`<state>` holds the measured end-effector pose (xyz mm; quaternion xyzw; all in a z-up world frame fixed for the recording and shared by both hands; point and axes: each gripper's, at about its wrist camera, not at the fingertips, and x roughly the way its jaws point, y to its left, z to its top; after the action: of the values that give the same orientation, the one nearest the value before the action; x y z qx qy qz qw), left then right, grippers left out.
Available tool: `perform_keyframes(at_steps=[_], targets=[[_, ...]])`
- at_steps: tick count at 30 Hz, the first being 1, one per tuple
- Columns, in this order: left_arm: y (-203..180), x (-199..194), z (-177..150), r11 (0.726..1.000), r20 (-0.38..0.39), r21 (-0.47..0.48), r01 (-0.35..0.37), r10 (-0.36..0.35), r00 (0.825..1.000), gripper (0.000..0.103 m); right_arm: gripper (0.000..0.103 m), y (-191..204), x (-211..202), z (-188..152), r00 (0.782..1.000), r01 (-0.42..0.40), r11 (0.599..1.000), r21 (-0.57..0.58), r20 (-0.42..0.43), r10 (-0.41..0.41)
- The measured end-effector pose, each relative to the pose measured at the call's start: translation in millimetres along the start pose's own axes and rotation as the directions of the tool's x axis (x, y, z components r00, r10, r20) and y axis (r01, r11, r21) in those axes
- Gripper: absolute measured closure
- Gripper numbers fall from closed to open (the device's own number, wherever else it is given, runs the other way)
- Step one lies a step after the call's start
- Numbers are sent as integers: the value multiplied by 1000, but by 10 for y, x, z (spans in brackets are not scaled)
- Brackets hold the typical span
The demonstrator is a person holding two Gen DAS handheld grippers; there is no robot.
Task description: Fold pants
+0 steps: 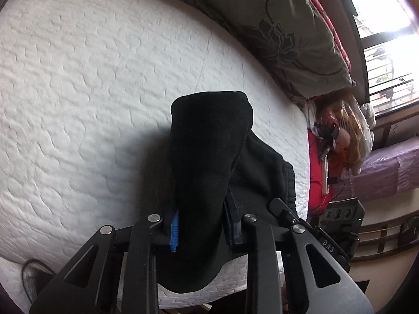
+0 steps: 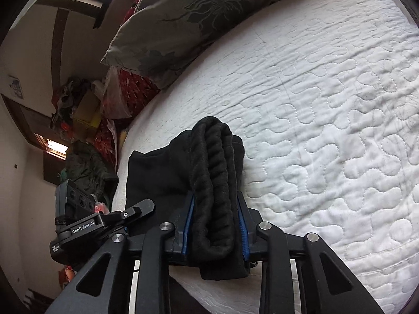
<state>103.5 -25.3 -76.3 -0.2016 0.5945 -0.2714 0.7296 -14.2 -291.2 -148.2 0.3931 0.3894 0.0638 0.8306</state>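
The black pants (image 1: pixel 207 162) are held above the white quilted mattress (image 1: pixel 91 91). My left gripper (image 1: pixel 201 225) is shut on a smooth fold of the cloth, which drapes over and below its blue-padded fingers. My right gripper (image 2: pixel 216 225) is shut on the ribbed elastic waistband (image 2: pixel 214 162) of the pants, bunched in several layers between its pads. The rest of the pants (image 2: pixel 154 175) stretches left toward the other gripper. Each gripper shows at the edge of the other's view: the right one in the left wrist view (image 1: pixel 293 214), the left one in the right wrist view (image 2: pixel 110 217).
A grey flowered pillow (image 1: pixel 288 26) lies at the head of the mattress, also in the right wrist view (image 2: pixel 188 13). Red bedding and bags (image 2: pixel 110 96) are piled beside the bed. A window (image 1: pixel 387 39) and a purple-covered bed (image 1: pixel 387 170) lie beyond the mattress edge.
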Motion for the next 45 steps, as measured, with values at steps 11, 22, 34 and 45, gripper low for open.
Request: perform_keyframes(at_steps=[11, 22, 34, 45], targets=[[91, -219, 817, 967, 129, 105, -233, 219, 967, 79, 75, 566, 630, 482, 997, -55, 998, 14, 49, 54], [434, 68, 822, 928, 94, 102, -358, 349, 932, 25, 56, 203, 881, 485, 1000, -20, 995, 98, 11, 19], [304, -224, 104, 879, 203, 5, -477, 467, 861, 25, 30, 380, 189, 131, 980, 197, 980, -30, 29, -196], [-6, -301, -545, 744, 320, 14, -668, 630, 708, 25, 14, 625, -340, -613, 907, 416, 885, -208, 167, -387]])
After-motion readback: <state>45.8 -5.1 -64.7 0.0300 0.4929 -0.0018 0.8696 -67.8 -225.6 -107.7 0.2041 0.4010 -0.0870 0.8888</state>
